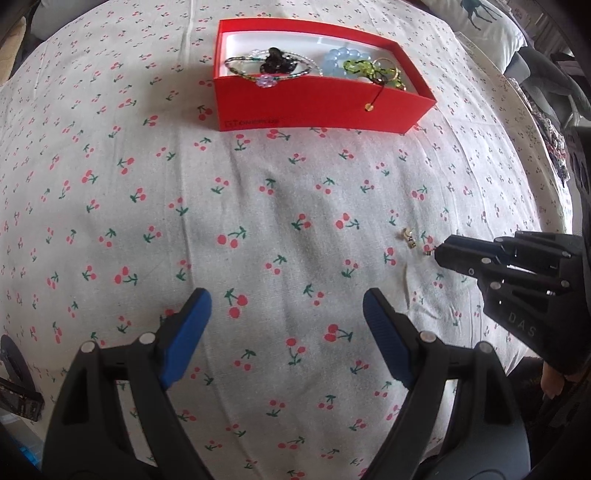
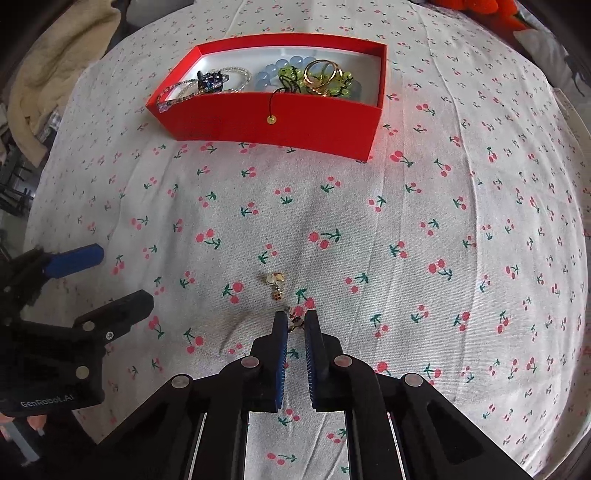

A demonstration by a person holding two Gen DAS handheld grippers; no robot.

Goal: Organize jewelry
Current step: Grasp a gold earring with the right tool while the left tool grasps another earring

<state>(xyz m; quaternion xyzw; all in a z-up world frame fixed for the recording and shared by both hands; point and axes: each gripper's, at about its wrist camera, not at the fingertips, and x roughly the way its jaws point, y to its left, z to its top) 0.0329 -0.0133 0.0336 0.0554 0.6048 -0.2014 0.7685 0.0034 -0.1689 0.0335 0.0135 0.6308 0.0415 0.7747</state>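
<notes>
A red box (image 1: 314,107) (image 2: 273,125) sits at the far side of the cherry-print cloth. It holds a beaded necklace (image 1: 269,62), pale blue beads (image 2: 275,72) and gold rings (image 2: 323,75). A thin cord with a gold disc (image 2: 272,119) hangs over its front wall. My right gripper (image 2: 296,320) (image 1: 437,254) points down at the cloth, shut on a tiny earring (image 2: 295,323). A second small earring (image 2: 276,283) (image 1: 408,236) lies loose just beyond it. My left gripper (image 1: 288,306) (image 2: 123,275) hovers open over bare cloth, nothing between its blue pads (image 1: 192,332).
The cloth (image 1: 258,206) covers a soft surface with shallow creases. A beige blanket (image 2: 55,74) lies off the far left edge. A deer-print pillow (image 1: 487,22) lies off the far right, and an orange item (image 2: 480,9) shows at the top of the right wrist view.
</notes>
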